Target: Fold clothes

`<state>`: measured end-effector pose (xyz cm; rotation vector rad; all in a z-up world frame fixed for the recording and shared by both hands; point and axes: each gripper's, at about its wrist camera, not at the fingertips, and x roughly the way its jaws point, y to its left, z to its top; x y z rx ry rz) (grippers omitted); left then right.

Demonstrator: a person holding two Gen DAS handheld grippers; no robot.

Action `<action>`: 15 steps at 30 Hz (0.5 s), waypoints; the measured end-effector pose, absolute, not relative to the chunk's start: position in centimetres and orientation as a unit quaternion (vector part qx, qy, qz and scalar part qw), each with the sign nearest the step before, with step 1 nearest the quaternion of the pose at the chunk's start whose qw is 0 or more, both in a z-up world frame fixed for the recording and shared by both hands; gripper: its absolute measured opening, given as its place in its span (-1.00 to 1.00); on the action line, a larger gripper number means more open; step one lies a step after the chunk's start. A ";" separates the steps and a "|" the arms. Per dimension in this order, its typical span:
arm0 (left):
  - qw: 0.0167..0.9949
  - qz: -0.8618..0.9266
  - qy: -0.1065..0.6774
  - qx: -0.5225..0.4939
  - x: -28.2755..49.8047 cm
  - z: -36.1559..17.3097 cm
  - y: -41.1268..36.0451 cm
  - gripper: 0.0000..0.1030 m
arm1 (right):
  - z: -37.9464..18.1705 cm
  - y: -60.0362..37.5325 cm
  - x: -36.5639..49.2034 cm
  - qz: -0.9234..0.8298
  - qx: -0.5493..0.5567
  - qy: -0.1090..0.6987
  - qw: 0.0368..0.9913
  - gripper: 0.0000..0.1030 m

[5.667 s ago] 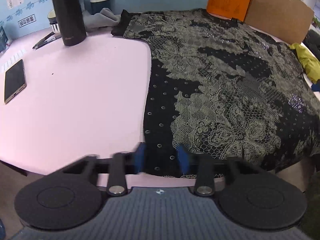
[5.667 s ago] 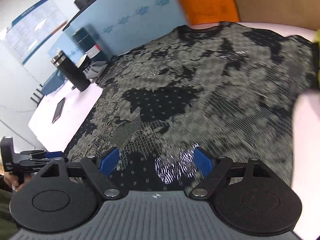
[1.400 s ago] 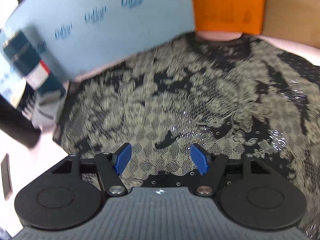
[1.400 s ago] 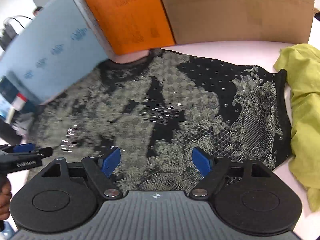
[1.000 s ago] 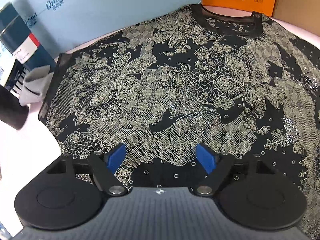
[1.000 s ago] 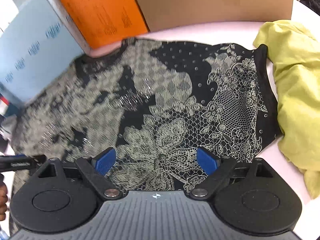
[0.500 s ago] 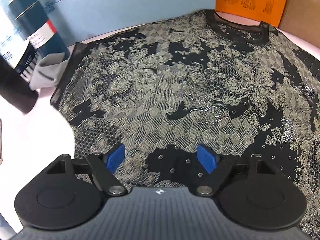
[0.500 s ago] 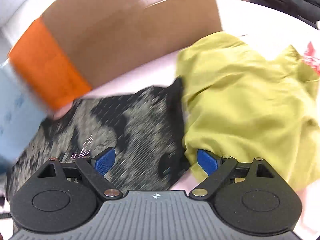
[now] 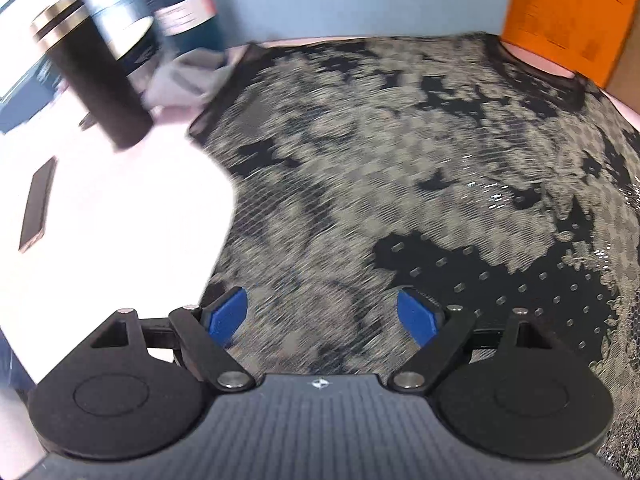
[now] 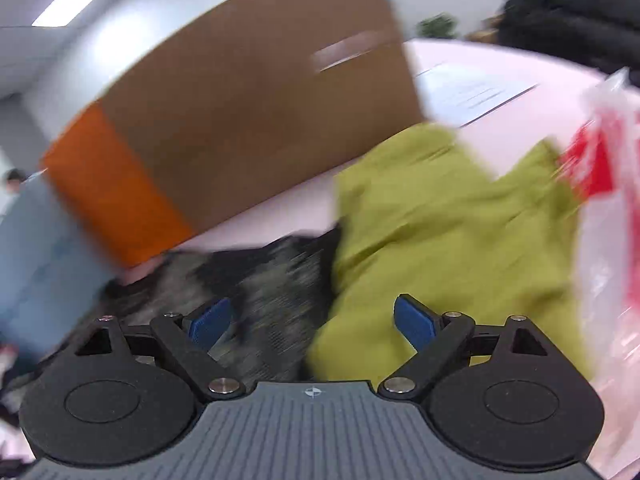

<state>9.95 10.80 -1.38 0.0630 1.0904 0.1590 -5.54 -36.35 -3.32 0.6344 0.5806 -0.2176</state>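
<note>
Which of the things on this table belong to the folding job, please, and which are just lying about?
Job: lace top, yellow garment, left gripper, right gripper.

Lying about: flask, phone, grey cloth, cardboard box, plastic bag.

Our 2 wrist views both look forward along spread blue fingertips, the left low over the black-and-cream lace top [image 9: 400,168] facing the tall black steel-capped flask [image 9: 96,84], the right sharing that top [image 10: 264,280] and the orange-and-brown cardboard box [image 10: 240,120].
</note>
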 end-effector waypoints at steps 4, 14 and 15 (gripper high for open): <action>0.846 0.103 0.522 0.025 8.3 -1.2 12.3 0.57 | -7.1 -34.6 -4.8 -0.033 0.388 0.347 0.853 0.73; 0.842 0.125 0.523 0.042 6.0 -1.0 13.6 0.58 | -9.1 -34.8 -1.5 -0.106 0.350 0.318 0.875 0.82; 0.843 0.118 0.524 0.045 6.1 -1.0 13.5 0.58 | -9.3 -35.0 -1.0 -0.117 0.352 0.310 0.875 0.82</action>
